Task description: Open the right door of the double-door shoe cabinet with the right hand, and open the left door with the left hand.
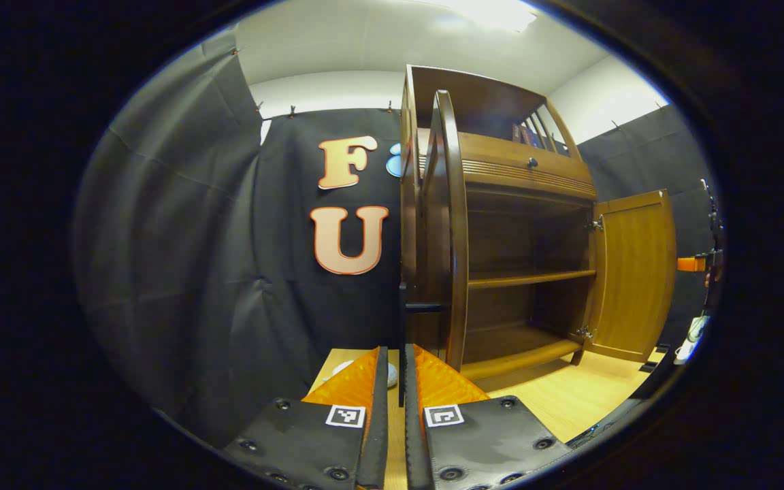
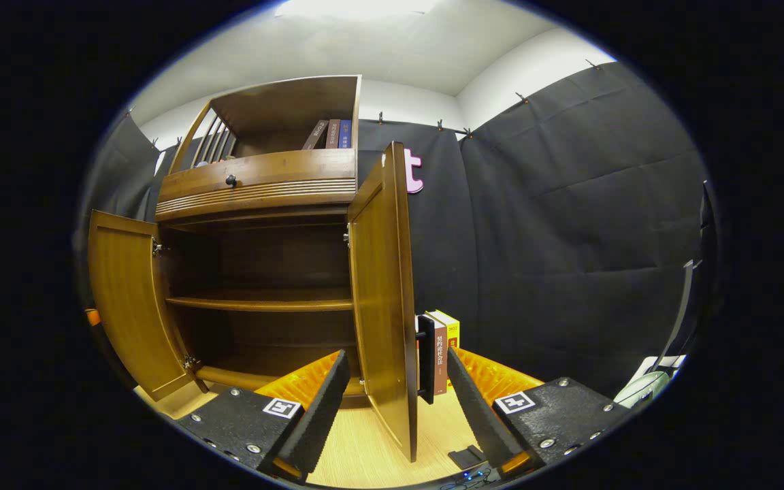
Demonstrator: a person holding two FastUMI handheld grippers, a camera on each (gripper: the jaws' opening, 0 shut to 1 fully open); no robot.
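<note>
The brown wooden shoe cabinet (image 1: 528,204) stands with both doors swung out and its shelves bare. In the left gripper view the left door (image 1: 454,224) shows edge-on, and its dark upright handle (image 1: 402,320) runs down between my left gripper's (image 1: 394,350) fingers, which are shut on it. The right door (image 1: 637,272) hangs open at the far right. In the right gripper view the right door (image 2: 382,299) stands edge-on with its black handle (image 2: 426,354). My right gripper (image 2: 397,354) is open, its fingers straddling that door's edge and handle without touching. The left door (image 2: 126,299) is open on the left.
Books (image 2: 445,344) stand upright on the light wooden floor (image 2: 365,442) just right of the cabinet, behind the right door. More books (image 2: 331,134) sit on the top shelf above a drawer with a dark knob (image 2: 231,180). A white object (image 1: 392,373) lies by the cabinet's left side.
</note>
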